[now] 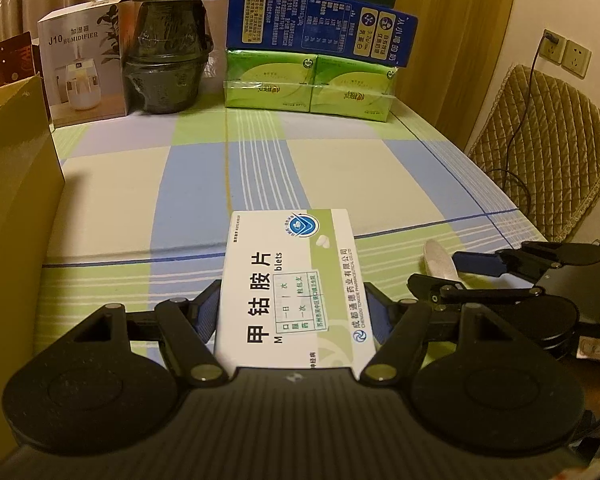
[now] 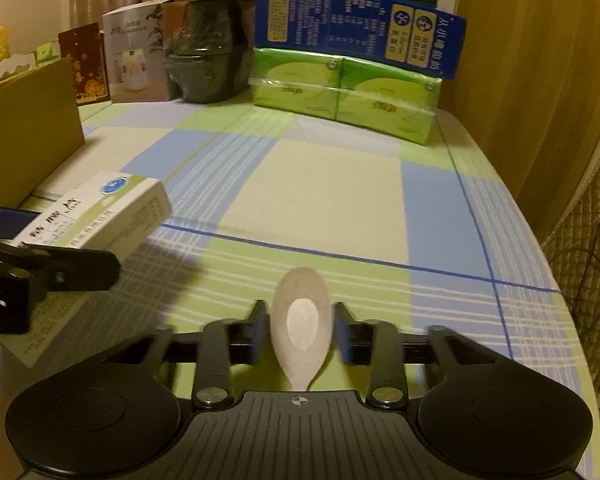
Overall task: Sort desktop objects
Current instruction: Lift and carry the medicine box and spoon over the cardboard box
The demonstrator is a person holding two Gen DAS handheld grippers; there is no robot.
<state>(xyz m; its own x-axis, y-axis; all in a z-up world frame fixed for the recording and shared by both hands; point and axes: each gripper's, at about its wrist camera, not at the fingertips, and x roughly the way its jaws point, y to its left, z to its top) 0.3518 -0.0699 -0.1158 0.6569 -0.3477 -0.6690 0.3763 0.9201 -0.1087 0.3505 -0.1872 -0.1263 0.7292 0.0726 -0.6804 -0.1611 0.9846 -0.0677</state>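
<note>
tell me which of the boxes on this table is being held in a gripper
The white medicine box, clamped between the left gripper fingers. The humidifier box, the blue box and the cardboard box stand untouched farther back or at the side.

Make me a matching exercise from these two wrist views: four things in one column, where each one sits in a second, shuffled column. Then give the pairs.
Things
1. medicine box
2. white spoon
3. blue carton
4. humidifier box

Places
A. lying on top of the green tissue packs
B. between the fingers of the right tool
C. standing at the far left of the table, beside the dark wrapped pot
D. between the fingers of the left tool

Pairs: 1-D, 2-B, 3-A, 4-C
</note>
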